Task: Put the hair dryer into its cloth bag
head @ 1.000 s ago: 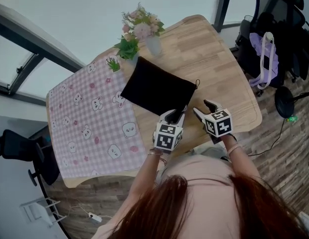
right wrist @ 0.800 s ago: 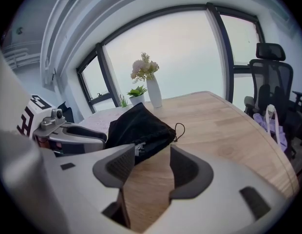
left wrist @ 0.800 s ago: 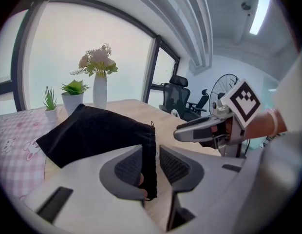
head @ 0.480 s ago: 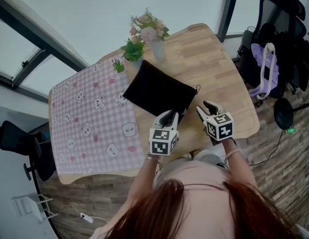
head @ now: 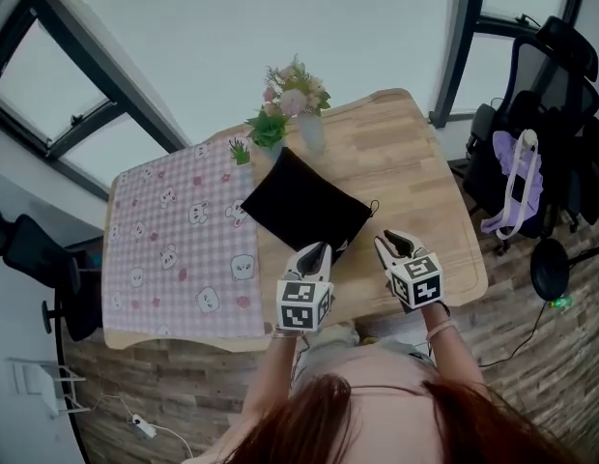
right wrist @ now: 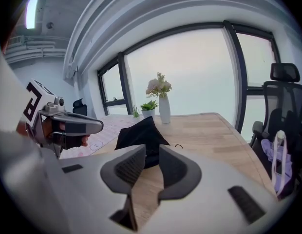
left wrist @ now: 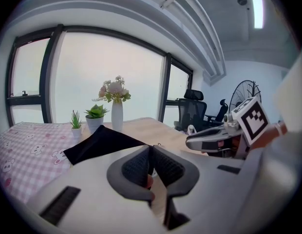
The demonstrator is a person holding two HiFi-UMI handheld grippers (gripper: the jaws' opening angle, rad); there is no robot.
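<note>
A black cloth bag (head: 299, 206) lies on the wooden worktop (head: 406, 162), about midway across it. One corner points towards the far edge and its left part overlaps the pink checked cloth (head: 174, 249) that covers the worktop's left half. A short loop of drawstring (head: 375, 204) sticks out at the bag's right corner. What the bag holds cannot be told.

Both grippers hover over the near edge of the worktop, just this side of the bag and touching nothing. The left gripper (head: 317, 251) sits near the bag's near corner. Its jaws have just been closing and their pads now meet at the tips, with nothing between them. The right gripper (head: 391, 243) is a little to the right, apart from the bag. Its jaws have also been closing, but a narrow gap remains and it is empty; the bag shows through the gap further off.

At the far edge stand a white vase (head: 312, 131) of pale flowers, a green potted plant (head: 269, 129) beside it and a smaller plant (head: 241, 153) on the checked cloth. A black office chair (head: 560, 114) with a purple item (head: 517, 177) on it stands off the worktop's right end.
</note>
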